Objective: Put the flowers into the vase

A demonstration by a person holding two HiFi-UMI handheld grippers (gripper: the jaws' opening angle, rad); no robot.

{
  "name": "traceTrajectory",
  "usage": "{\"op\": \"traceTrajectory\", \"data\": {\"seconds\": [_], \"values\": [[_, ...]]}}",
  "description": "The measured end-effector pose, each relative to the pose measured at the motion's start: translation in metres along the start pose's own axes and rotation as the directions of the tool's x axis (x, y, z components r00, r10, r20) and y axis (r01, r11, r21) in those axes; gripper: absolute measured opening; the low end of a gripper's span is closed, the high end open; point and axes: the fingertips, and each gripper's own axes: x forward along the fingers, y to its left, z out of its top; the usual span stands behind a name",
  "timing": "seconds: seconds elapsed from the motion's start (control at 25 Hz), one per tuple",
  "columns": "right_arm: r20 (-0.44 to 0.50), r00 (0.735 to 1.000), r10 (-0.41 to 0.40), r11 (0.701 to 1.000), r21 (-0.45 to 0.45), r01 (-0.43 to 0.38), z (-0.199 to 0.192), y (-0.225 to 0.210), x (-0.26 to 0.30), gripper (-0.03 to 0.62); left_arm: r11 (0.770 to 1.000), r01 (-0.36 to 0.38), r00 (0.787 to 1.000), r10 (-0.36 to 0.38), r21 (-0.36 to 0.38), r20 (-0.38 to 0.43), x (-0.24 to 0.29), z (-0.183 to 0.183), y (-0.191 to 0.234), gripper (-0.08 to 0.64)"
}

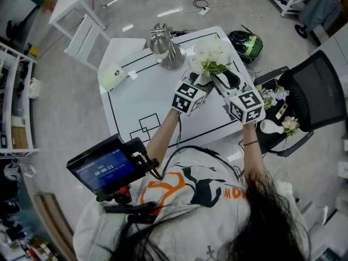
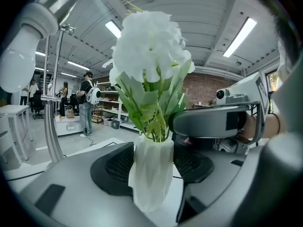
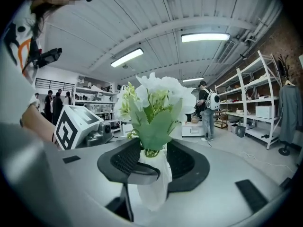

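While tight in left gripper (image 2: 152,167) — vase (image 2: 150,186) of flowers (image 2: 149,46) between right gripper's (image 3: 154,162) jaws.

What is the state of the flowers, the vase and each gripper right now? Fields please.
flowers: white flowers upright in the white vase
vase place: near the right edge of the table
left gripper: pads look pressed on the vase
right gripper: jaws apart on either side of the vase, no grip
spare: loose flowers on the chair
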Motion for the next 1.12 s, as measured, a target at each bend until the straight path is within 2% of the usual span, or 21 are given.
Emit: {"op": "traceTrajectory", "data": {"seconds": [0.28,0.72,0.88,1.12], "values": [[0.000,1.000,0.008,0.997,0.083,-0.008,-0.008,-0.002,-0.008,0.190,1.000,-0.006,1.000,0.006,0.013,0.010,0.000,0.001,0.000,0.264],[-0.014,1.000,0.009,0.995,0.103,-0.008,-0.015,-0.001,-0.010,0.190,0.999,-0.020,0.999,0.021,0.039,-0.025,0.000,-0.006,0.002,0.265],[-0.015,1.000,0.012,0.993,0.116,-0.010,-0.017,-0.001,-0.011,0.190,0.999,-0.009,0.999,0.011,0.046,-0.047,0.000,-0.010,0.001,0.324],[-0.017,1.000,0.013,0.990,0.140,-0.010,-0.021,-0.002,-0.012,0.190,0.999,0.004,0.998,-0.001,0.041,-0.067,-0.002,-0.016,0.001,0.334]]}}
